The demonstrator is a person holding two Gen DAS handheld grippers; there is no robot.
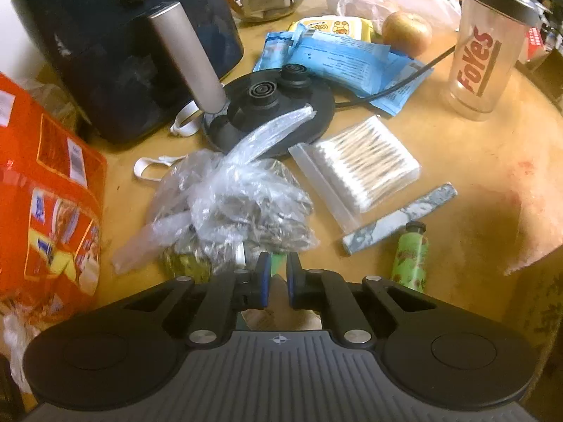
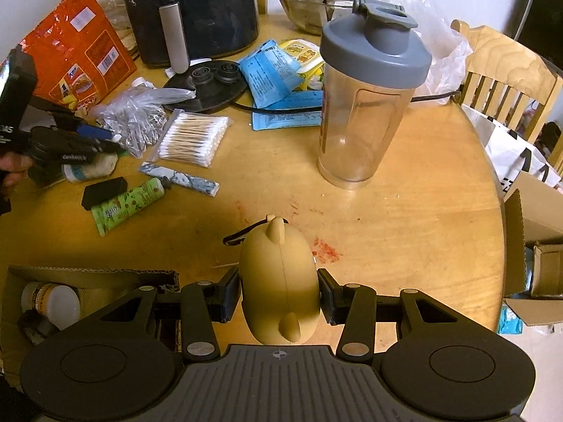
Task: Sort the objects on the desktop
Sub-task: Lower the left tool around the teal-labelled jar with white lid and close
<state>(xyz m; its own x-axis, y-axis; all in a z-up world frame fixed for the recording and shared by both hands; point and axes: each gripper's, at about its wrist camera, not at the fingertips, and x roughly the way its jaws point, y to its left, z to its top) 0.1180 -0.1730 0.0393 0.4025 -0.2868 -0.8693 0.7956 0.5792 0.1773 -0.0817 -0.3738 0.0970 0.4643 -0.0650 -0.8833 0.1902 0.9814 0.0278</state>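
My right gripper [image 2: 279,290] is shut on a tan rubbery toy case [image 2: 279,281] with small ears and a black cord, held over the round wooden table [image 2: 404,239]. My left gripper [image 1: 278,274] is nearly closed around a thin green object [image 1: 278,262] just in front of a crumpled clear plastic bag [image 1: 232,204]. From the right wrist view the left gripper [image 2: 105,140] is at the left, over a white roll [image 2: 91,170]. A green tube [image 1: 410,258], a marbled grey bar [image 1: 397,219] and a cotton swab pack [image 1: 366,165] lie nearby.
A black air fryer [image 1: 116,45], a kettle base [image 1: 271,112], blue packets [image 1: 337,63], an orange snack bag [image 1: 42,190] and a shaker bottle [image 2: 366,105] crowd the table. A cardboard box [image 2: 88,277] with jars is at the front left. A wooden chair [image 2: 506,70] stands at the right.
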